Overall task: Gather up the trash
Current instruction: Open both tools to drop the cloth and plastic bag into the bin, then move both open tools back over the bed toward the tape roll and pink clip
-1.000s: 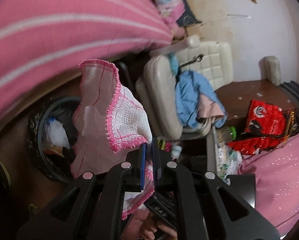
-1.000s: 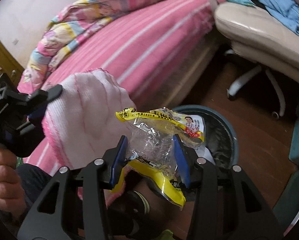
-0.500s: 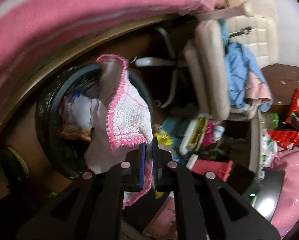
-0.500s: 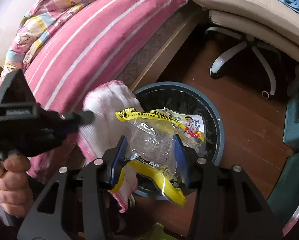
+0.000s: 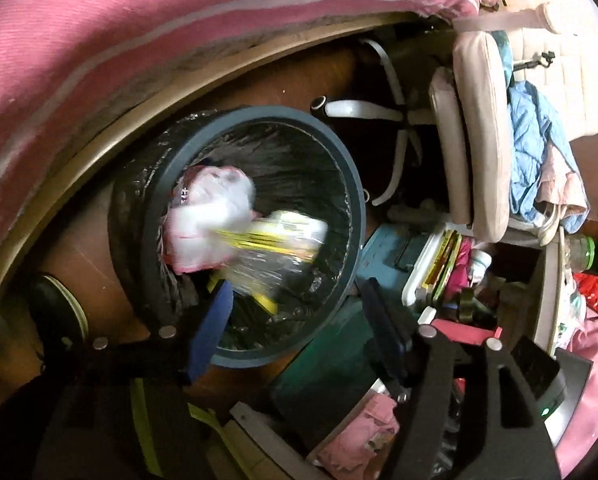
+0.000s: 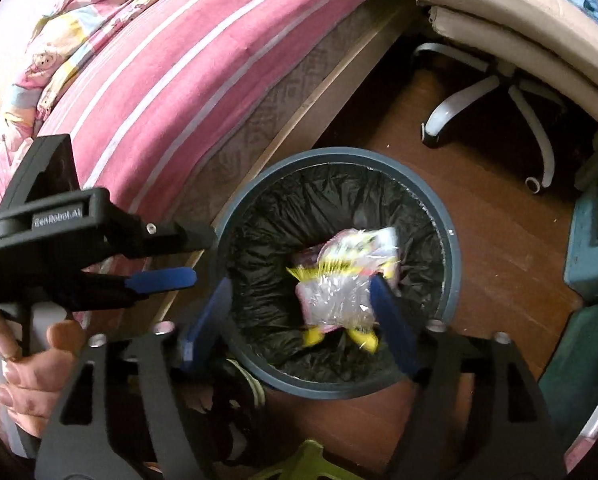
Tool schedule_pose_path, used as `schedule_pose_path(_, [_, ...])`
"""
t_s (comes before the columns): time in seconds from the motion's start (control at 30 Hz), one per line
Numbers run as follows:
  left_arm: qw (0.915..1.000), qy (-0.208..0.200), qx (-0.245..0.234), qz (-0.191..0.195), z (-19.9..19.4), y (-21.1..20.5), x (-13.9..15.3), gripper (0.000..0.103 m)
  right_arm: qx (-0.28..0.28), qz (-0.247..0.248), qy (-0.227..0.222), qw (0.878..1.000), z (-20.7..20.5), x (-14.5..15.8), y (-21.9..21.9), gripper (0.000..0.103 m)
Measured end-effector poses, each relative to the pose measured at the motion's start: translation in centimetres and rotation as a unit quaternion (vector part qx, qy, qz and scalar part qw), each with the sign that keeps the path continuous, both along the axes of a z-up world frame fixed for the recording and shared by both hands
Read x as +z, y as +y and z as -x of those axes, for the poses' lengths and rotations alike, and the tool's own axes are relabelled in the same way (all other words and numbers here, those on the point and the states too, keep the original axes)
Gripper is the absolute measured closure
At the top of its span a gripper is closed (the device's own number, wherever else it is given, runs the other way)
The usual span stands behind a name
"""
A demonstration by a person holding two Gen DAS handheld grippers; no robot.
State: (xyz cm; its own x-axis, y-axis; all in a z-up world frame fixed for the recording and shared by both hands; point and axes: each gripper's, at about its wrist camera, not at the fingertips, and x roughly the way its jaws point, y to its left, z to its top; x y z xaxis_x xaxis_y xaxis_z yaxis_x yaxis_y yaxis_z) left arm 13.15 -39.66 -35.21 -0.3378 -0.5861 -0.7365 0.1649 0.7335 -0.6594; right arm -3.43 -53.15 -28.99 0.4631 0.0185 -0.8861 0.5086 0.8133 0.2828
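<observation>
Both grippers hang over a round blue-grey trash bin lined with a black bag, standing on the wooden floor beside a pink striped bed. The right gripper has its blue-padded jaws spread wide, either side of a clear-and-yellow snack wrapper that appears blurred inside the bin's mouth, gripped by neither finger. A pink-edged white cloth shows blurred beside the wrapper, within the bin rim. The left gripper, seen from the right wrist camera at the bin's bed side, also has its jaws apart with nothing between them. A beige office chair draped with blue clothing stands beyond the bin, its white legs on the floor.
</observation>
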Motion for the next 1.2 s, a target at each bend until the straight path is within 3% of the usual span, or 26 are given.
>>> schedule_pose_path(0.33, [0.9991, -0.02, 0.033, 0.019, -0.1, 2.7, 2.7, 0.033, 0.029, 0.088, -0.038, 0.995, -0.1, 5.9, 3.7, 0.013])
schedule_pose_path(0.63, [0.9945, -0.037, 0.071, 0.067, 0.5, 6.3, 6.7, 0.029, 0.039, 0.127, -0.059, 0.989, -0.8, 11.3, 6.3, 0.009])
schedule_pose_path(0.8, [0.9893, -0.071, 0.096, 0.084, 0.8, 9.0, 9.6, 0.029, 0.052, 0.143, -0.086, 0.985, -0.4, 14.7, 8.1, 0.009])
schedule_pose_path(1.0, [0.9751, -0.125, 0.145, 0.113, 1.3, 13.4, 13.5, 0.029, 0.088, 0.122, -0.123, 0.981, -0.3, 17.9, 10.5, 0.009])
schedule_pose_path(1.2, [0.9523, -0.148, 0.211, 0.163, 1.4, 19.4, 16.7, 0.029, 0.127, 0.12, -0.16, 0.972, -1.2, 21.0, 14.5, 0.009])
